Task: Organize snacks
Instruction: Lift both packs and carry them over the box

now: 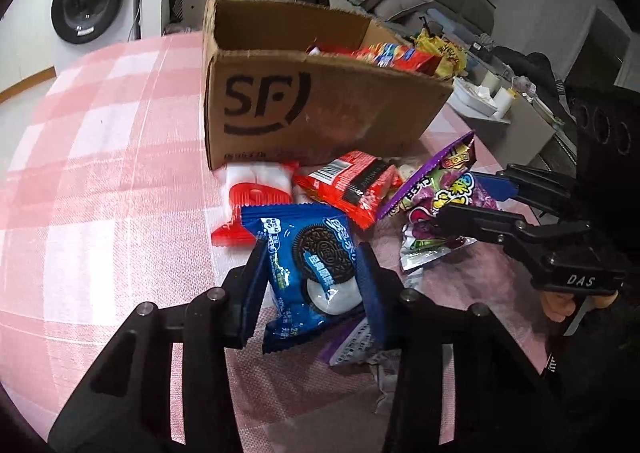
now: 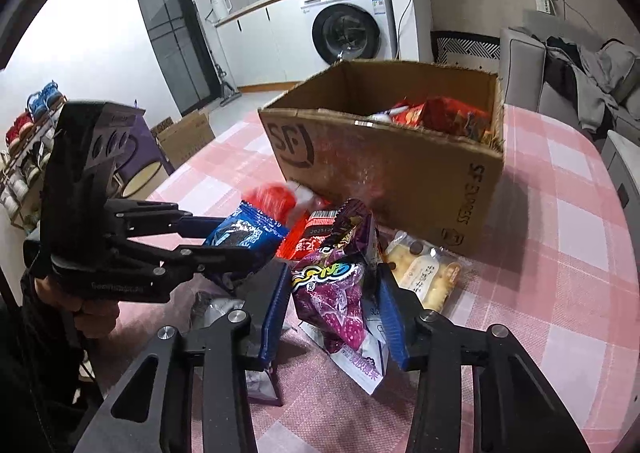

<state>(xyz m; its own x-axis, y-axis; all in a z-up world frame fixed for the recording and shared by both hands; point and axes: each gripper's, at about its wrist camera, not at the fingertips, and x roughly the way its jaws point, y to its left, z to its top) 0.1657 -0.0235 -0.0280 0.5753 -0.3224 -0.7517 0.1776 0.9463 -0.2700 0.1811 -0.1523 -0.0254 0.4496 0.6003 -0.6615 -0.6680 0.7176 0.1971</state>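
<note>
My left gripper [image 1: 313, 253] is shut on a blue Oreo packet [image 1: 308, 253], lifted a little off the pink checked tablecloth [image 1: 120, 173]. Beside it, my right gripper [image 2: 333, 277] is shut on a purple candy bag [image 2: 336, 293], whose lower end still rests on the cloth. Each gripper shows in the other's view: the right gripper [image 1: 474, 197] with the purple bag [image 1: 436, 189], the left gripper [image 2: 236, 239] with the blue packet [image 2: 244, 233]. Behind the pile stands an open SF cardboard box [image 1: 320, 109] with red and yellow packets inside.
Loose on the cloth lie a red packet [image 1: 348, 185], a red-and-white packet [image 1: 256, 189], a clear pack of pastries [image 2: 424, 273] and a purple-white wrapper [image 1: 352, 337]. A sofa with clothes [image 2: 580, 85] and a washing machine [image 2: 348, 29] stand beyond the table.
</note>
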